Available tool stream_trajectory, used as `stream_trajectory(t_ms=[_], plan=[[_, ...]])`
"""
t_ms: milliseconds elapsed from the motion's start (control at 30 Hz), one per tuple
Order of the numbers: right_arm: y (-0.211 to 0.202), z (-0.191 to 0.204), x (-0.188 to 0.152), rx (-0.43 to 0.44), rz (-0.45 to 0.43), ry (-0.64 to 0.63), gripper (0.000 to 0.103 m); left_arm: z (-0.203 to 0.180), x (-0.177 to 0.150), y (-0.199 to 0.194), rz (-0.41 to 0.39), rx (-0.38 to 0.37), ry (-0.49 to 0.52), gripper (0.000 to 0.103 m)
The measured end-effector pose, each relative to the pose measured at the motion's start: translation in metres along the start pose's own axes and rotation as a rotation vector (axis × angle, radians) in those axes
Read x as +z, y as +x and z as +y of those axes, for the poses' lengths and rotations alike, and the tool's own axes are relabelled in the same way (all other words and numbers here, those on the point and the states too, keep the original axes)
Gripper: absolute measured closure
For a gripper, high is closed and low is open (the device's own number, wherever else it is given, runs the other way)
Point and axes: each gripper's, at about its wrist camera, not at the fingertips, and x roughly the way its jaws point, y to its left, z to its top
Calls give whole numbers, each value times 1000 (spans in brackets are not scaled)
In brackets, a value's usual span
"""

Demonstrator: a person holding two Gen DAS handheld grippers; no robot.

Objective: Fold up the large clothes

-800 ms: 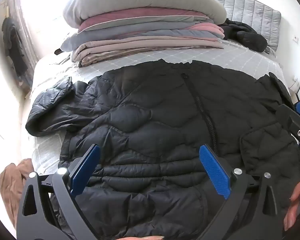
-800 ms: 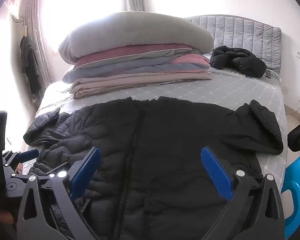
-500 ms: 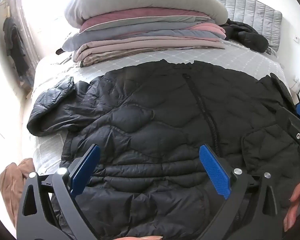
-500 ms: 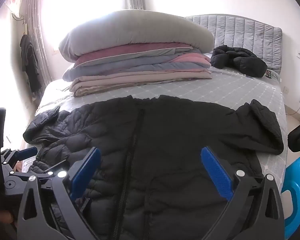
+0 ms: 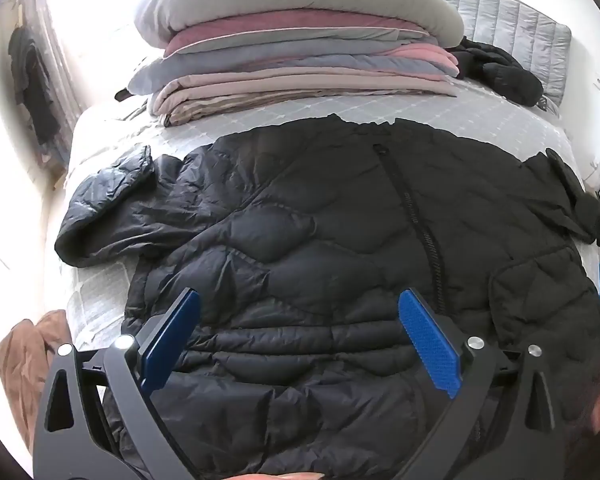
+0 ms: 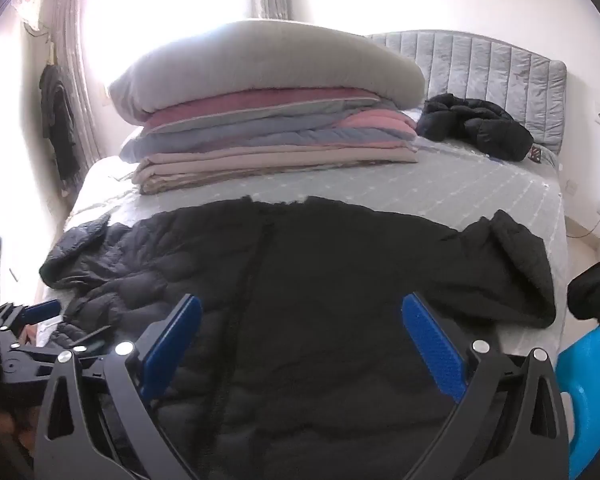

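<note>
A wide bed with a pale grey grid-patterned cover (image 6: 440, 184) fills both views, its padded grey headboard (image 6: 500, 76) at the far end. Spread across the near half lies the big black quilted puffer jacket (image 5: 320, 240), front up, zip running down its middle, one sleeve (image 5: 104, 208) flung out toward the left edge of the bed and the other sleeve (image 6: 516, 268) bent toward the right edge. Beyond its collar rises a stack of folded blankets in beige, grey-blue and pink (image 6: 268, 140), topped by a plump grey pillow (image 6: 268, 64). A second crumpled black jacket (image 6: 476, 128) sits by the headboard, well apart from the first.

The left gripper (image 5: 298, 336) hangs over the jacket's lower body with its blue-padded jaws spread wide apart, nothing between them; whether the tips touch the fabric cannot be told. The right gripper (image 6: 300, 340) hangs likewise over the hem region, jaws wide apart and empty.

A brown cloth (image 5: 24, 356) lies off the bed's left side, and a bright blue plastic object (image 6: 588, 392) stands at the right.
</note>
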Motion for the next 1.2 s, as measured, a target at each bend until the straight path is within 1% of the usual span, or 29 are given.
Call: stream_trajectory(t_ms=[67, 100, 167, 200, 233, 267, 300, 367, 500, 567, 633, 800, 833, 900, 967, 1033, 1133, 1167, 1200], plan=[[12, -13, 9, -1, 47, -15, 6, 3, 1, 2, 9, 2, -6, 7], [21, -19, 15, -18, 76, -29, 6, 4, 1, 3, 15, 4, -7, 7], [53, -33, 27, -63, 183, -71, 6, 6, 2, 4, 24, 3, -14, 7], [63, -37, 29, -75, 213, -80, 6, 8, 2, 5, 27, 2, -20, 7], [85, -43, 32, -98, 280, -97, 6, 8, 2, 5, 28, 3, -22, 7], [98, -45, 33, -111, 329, -110, 6, 9, 3, 6, 29, 6, -25, 7], [113, -46, 32, -135, 378, -137, 6, 10, 4, 7, 31, 9, -27, 7], [132, -46, 28, -166, 431, -188, 6, 12, 5, 10, 40, 9, -37, 7], [160, -50, 18, -178, 532, -203, 6, 15, 6, 12, 60, -9, -51, 7], [175, -54, 7, -192, 609, -231, 6, 16, 6, 13, 61, -13, -50, 7], [179, -51, -2, -182, 669, -259, 6, 17, 6, 11, 60, -16, -52, 7], [163, -56, -19, -94, 782, -255, 6, 23, 9, 7, 58, -35, -79, 7], [152, -58, -25, -82, 820, -267, 6, 24, 9, 7, 60, -40, -85, 7], [127, -58, -33, -49, 855, -292, 6, 26, 9, 7, 63, -45, -94, 7], [96, -56, -42, -9, 864, -326, 6, 28, 8, 7, 66, -47, -103, 7], [64, -55, -55, 10, 870, -363, 6, 30, 7, 7, 69, -47, -114, 7], [17, -56, -81, 44, 890, -413, 6, 33, 6, 9, 76, -44, -126, 7], [4, -60, -84, 54, 880, -405, 6, 33, 6, 9, 78, -42, -128, 7], [-11, -65, -85, 68, 852, -373, 6, 33, 5, 10, 79, -41, -130, 7]])
